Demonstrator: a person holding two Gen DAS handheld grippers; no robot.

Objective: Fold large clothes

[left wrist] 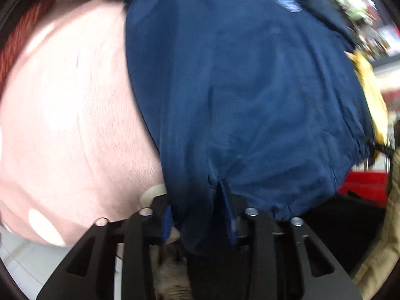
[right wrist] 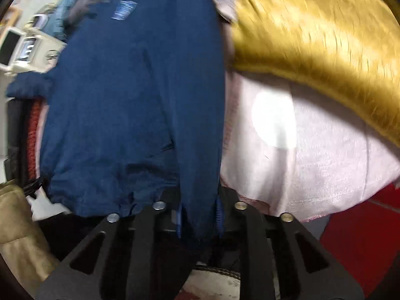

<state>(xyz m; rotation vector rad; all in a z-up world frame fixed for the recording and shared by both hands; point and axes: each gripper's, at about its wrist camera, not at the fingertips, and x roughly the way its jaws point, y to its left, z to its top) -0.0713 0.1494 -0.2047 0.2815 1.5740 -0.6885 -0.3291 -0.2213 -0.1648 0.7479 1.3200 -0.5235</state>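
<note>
A large navy blue jacket [left wrist: 237, 95] with a small pale blue chest logo lies spread over a pink blanket [left wrist: 70, 115]. My left gripper [left wrist: 200, 222] is shut on the jacket's bottom hem, which is bunched between its blue pads. In the right wrist view the same jacket [right wrist: 130, 105] fills the left half, over the pink blanket [right wrist: 312, 155]. My right gripper [right wrist: 198, 217] is shut on another part of the hem, with cloth hanging between its pads. Both views are motion-blurred.
A gold-yellow garment [right wrist: 325, 37] lies on the blanket beside the jacket, also seen at the edge [left wrist: 370, 95]. A tan garment [right wrist: 17, 235] sits low at the left. A red knit edge [left wrist: 27, 27], red surfaces [right wrist: 362, 237] and white equipment [right wrist: 15, 50] surround the bed.
</note>
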